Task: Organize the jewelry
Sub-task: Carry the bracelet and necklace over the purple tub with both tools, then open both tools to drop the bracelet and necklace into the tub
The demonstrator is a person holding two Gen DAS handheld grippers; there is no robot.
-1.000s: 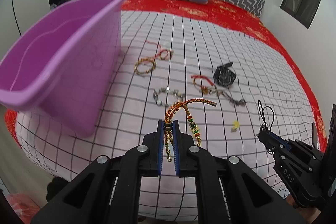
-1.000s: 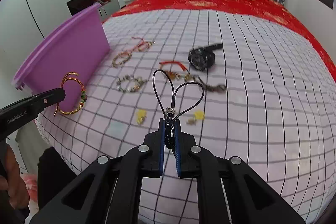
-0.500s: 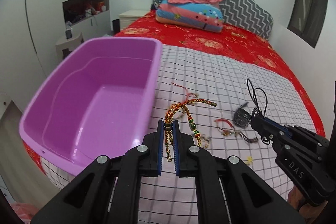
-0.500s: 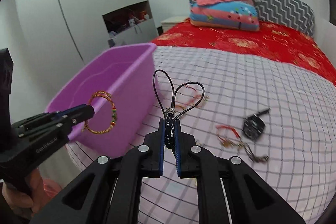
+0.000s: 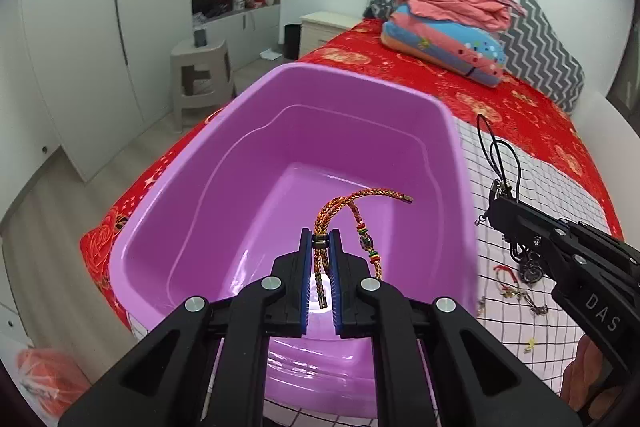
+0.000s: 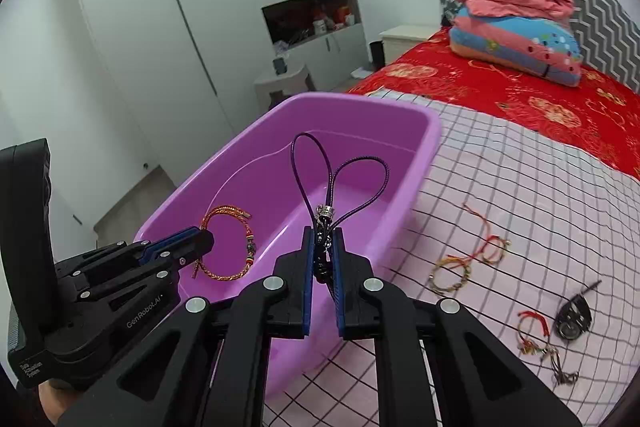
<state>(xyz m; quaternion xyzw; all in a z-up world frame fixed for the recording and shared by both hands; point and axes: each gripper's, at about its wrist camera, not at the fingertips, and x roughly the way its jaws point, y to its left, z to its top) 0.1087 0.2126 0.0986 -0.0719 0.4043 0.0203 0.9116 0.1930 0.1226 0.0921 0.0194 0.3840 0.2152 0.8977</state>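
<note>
A purple plastic tub sits on the checked bedspread at the bed's near left corner. My left gripper is shut on an orange-gold braided bracelet and hangs over the tub's inside. My right gripper is shut on a dark cord necklace, whose loops stand up over the tub's right rim. Both pieces hang free above the tub.
Loose on the checked bedspread lie a red-and-gold string bracelet, a black watch and a red beaded bracelet. Folded quilts sit at the head of the bed. A stool and wardrobes stand left.
Both grippers have risen and swung left from above the bedspread to above the tub, carrying the bracelet and the necklace. Their grips stayed shut.
</note>
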